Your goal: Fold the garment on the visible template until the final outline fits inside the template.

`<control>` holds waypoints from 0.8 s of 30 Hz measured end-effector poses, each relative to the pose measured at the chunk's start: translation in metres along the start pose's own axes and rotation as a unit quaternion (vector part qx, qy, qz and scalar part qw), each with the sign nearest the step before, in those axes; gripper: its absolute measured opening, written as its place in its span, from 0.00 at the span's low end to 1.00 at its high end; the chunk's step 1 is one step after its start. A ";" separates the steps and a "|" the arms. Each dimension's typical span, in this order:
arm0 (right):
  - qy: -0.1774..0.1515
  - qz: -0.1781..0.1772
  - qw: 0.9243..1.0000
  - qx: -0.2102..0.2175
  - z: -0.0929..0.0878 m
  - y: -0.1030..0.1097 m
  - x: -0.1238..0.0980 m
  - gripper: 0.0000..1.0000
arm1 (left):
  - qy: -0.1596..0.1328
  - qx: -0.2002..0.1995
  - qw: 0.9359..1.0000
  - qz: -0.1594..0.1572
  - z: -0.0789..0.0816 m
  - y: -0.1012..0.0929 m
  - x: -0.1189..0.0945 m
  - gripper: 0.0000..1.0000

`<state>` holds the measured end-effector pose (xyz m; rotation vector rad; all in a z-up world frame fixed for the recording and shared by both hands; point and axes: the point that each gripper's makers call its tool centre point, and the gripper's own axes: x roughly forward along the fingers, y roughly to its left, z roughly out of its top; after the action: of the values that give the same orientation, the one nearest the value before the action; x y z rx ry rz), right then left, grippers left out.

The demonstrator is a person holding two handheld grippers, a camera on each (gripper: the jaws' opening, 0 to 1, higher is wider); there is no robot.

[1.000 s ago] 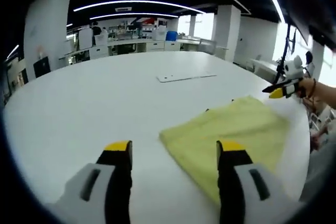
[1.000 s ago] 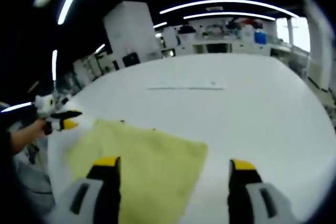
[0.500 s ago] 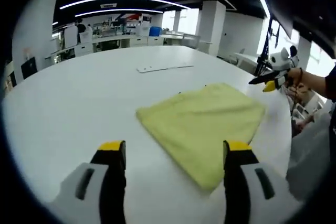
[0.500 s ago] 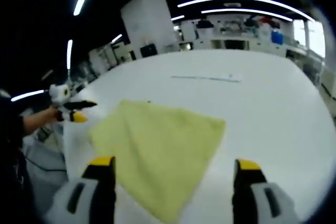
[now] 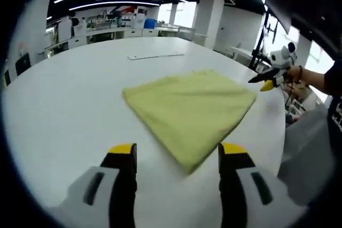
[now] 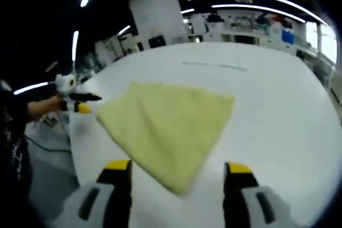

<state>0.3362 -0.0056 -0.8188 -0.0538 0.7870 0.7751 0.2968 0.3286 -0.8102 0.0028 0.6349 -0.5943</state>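
The square yellow terry-cloth garment (image 5: 189,109) is seen folded flat on the round white table (image 5: 64,105); the template cannot be made out. The left gripper (image 5: 176,156) and right gripper (image 6: 176,170) are held wide apart, empty.

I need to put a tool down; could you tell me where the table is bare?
The white table is bare between the yellow cloth and the flat strip, and on the side away from the right gripper. Nowhere is crowded.
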 end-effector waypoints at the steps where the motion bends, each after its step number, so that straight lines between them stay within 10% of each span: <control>1: 0.001 -0.004 1.000 0.003 -0.004 0.000 0.000 0.66 | 0.002 0.001 1.000 -0.002 -0.002 -0.002 0.000 0.53; 24: 0.013 -0.033 0.999 -0.022 -0.032 0.002 0.005 0.11 | 0.040 0.010 0.999 -0.002 -0.028 -0.009 0.002 0.10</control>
<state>0.3175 -0.0112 -0.8444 -0.1288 0.7884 0.7301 0.2779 0.3251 -0.8330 0.0443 0.7077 -0.6070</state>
